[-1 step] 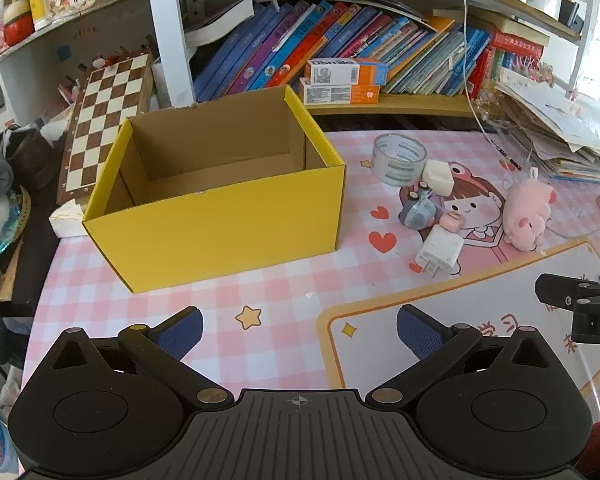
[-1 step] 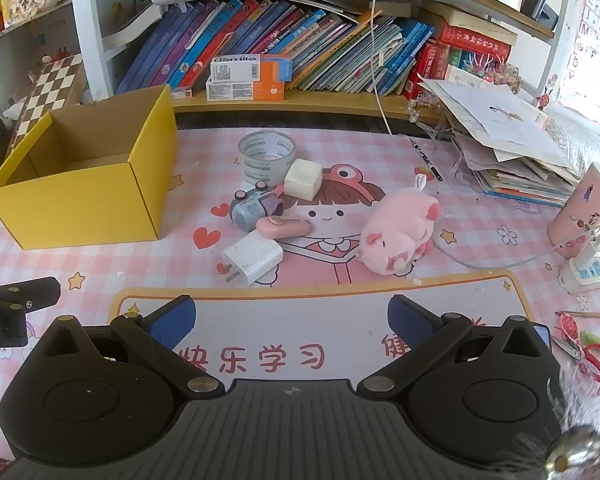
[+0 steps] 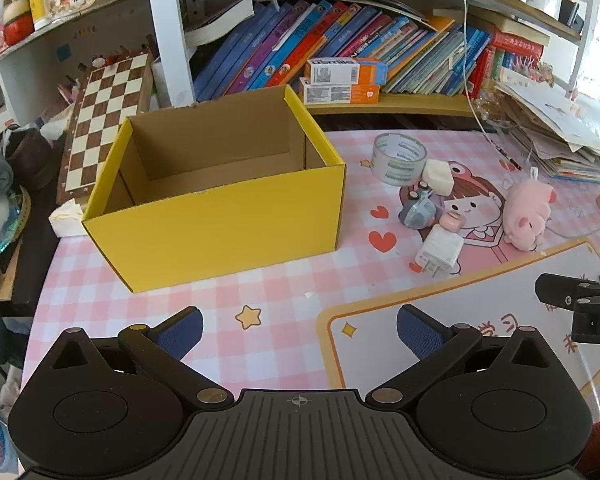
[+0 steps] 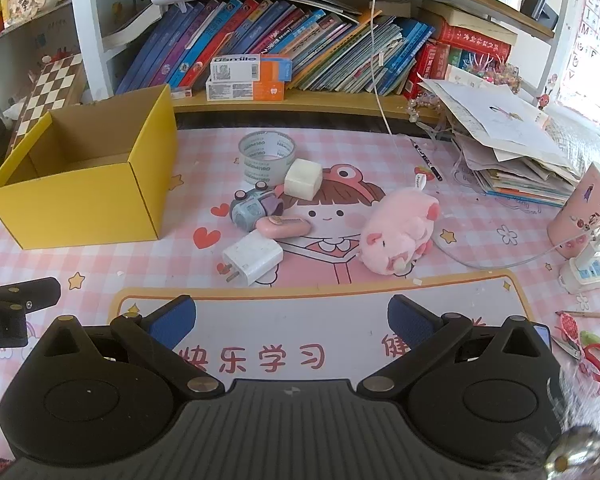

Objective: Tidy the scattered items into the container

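Note:
An open yellow cardboard box stands empty on the pink checked mat. To its right lie a clear tape roll, a white cube, a small blue toy camera, a pink case, a white charger plug and a pink plush pig. My left gripper is open and empty, near the box's front. My right gripper is open and empty, in front of the charger.
A bookshelf with leaning books runs along the back. A chessboard leans at the left. A paper stack, a pink cup, a power strip and scissors sit at the right.

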